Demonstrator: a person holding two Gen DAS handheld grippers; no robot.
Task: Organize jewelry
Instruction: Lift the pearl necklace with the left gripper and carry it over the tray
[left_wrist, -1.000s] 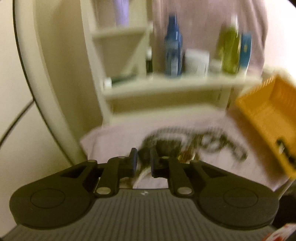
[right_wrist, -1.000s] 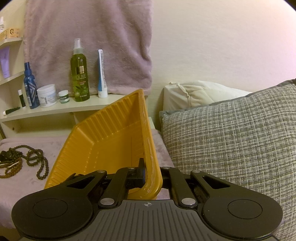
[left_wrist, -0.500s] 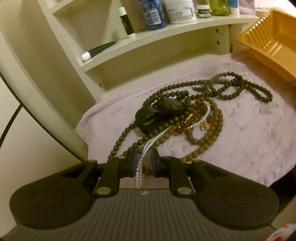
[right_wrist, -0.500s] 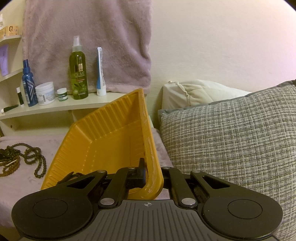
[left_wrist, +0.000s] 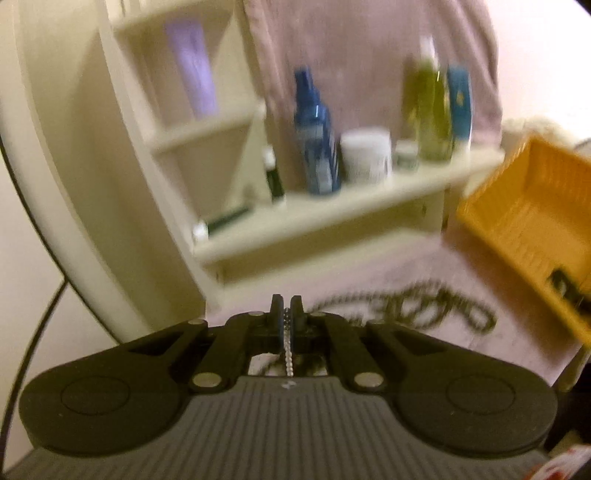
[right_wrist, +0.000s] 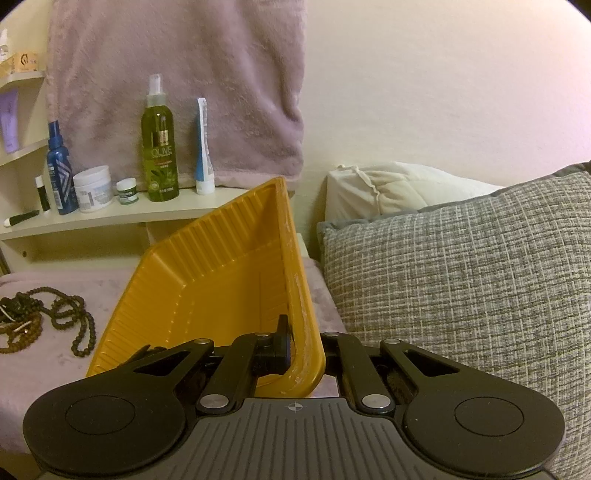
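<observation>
Two pads of your left gripper (left_wrist: 286, 308) have just closed on a pearl strand (left_wrist: 287, 347), which runs straight down between them toward the camera. Beyond them the picture is blurred, but what looks like the dark bead necklaces (left_wrist: 413, 306) lies on the pink cloth (left_wrist: 480, 347), left of the yellow tray (left_wrist: 532, 225).

Your right gripper (right_wrist: 295, 341) is clamped on that tray's (right_wrist: 207, 295) near rim, holding it tilted; the necklaces (right_wrist: 40, 321) lie well left of the tray.

1 yellow tray (right_wrist: 207, 295), 2 pillows (right_wrist: 461, 280), 2 spray bottles (right_wrist: 160, 144).
</observation>
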